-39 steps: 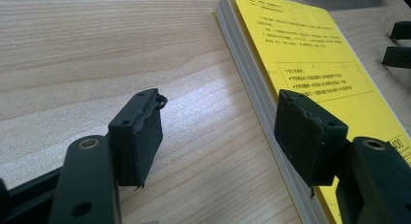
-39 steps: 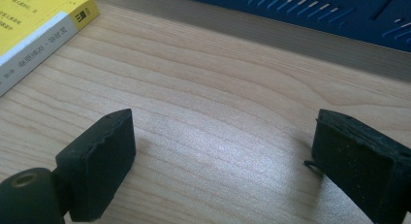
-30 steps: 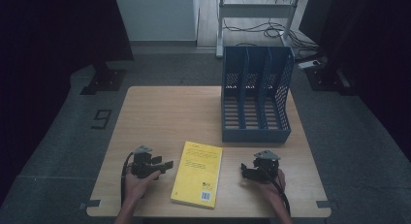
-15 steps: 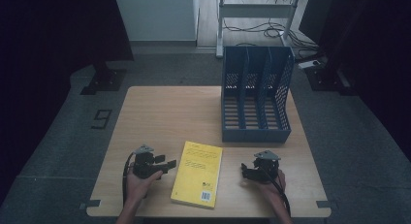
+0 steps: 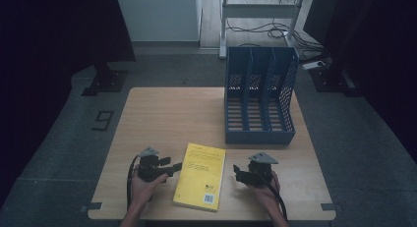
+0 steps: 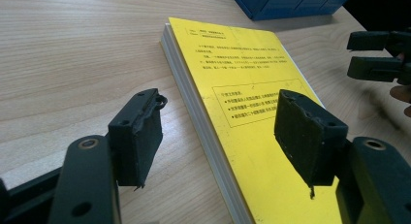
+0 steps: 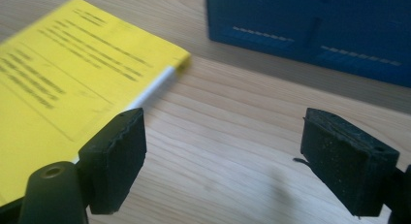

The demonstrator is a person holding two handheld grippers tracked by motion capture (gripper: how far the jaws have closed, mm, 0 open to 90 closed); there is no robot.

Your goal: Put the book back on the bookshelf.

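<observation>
Your right tongs [image 5: 238, 174] have edged leftward toward the yellow book [image 5: 200, 175], their jaws narrowing a little yet still wide apart around nothing. Your left tongs [image 5: 176, 166], low at the book's left edge, gape open. The book lies flat on the near table [image 5: 162, 114].

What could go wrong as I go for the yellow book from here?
The yellow book lies flat on the table, so a gripper may slide it instead of getting under its edge. The left gripper and right gripper, both open, flank it closely and could collide. The blue file rack stands just beyond.
</observation>
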